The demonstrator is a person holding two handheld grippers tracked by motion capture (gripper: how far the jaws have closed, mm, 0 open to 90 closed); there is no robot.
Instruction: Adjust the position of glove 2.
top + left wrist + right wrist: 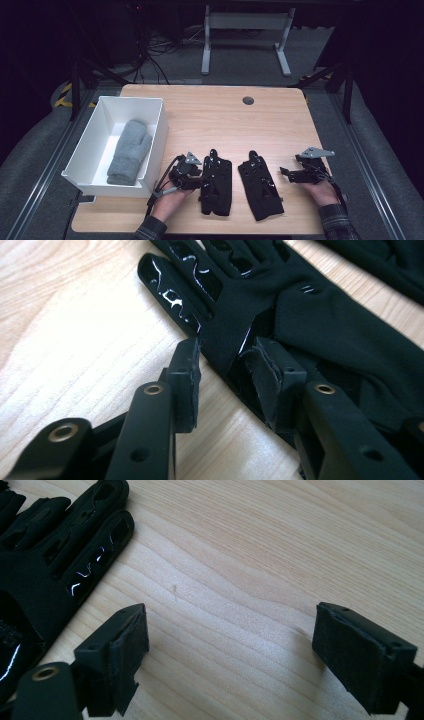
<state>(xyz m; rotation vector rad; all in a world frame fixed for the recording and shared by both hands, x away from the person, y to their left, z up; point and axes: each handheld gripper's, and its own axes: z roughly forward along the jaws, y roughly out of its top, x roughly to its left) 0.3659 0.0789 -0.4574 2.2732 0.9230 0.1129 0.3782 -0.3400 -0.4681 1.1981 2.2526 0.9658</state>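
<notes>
Now, left tool: jaws narrow, straddling edge of left black fabric glove, near bench front edge.
Right tool: wide, empty, over bare wood.

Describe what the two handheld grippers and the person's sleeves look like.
Both the left gripper and the right gripper are black, angular tools with two flat-padded jaws and brass-coloured rivets on the linkages. Each carries a grey three-cornered plate on top. A black cable loops from the left one. The person wears dark plaid sleeves.
</notes>
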